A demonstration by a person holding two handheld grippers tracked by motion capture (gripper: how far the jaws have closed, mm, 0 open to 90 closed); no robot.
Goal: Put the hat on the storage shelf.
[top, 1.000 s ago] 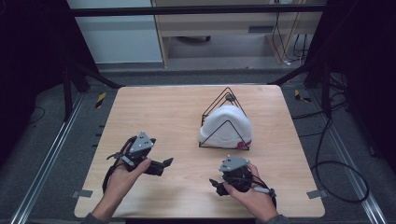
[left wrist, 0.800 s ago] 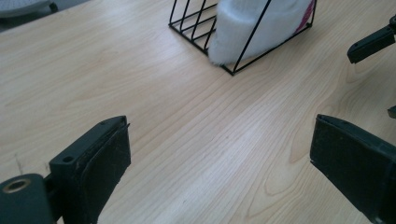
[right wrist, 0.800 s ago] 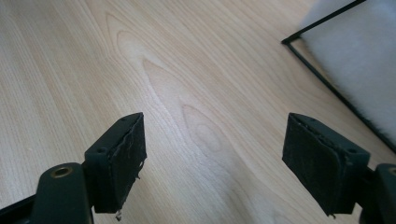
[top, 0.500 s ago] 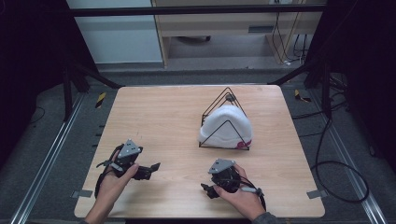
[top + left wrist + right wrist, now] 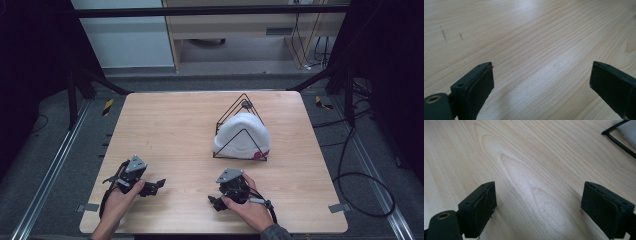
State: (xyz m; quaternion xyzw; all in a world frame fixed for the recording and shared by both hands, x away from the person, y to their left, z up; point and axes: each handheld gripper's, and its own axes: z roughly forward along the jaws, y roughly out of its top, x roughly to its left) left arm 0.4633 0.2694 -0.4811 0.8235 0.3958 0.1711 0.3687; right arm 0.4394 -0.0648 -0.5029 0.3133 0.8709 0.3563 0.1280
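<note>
Both forearms come in from the near edge. The left hand (image 5: 121, 197) holds the left gripper (image 5: 155, 185) low, its jaws pointing toward the right gripper's side; in the left gripper view (image 5: 541, 85) they stand wide apart with nothing between them. The right hand (image 5: 247, 210) holds the right gripper (image 5: 215, 202) low, angled left; its jaws (image 5: 539, 207) have just been opening and stand wide, empty between.
</note>
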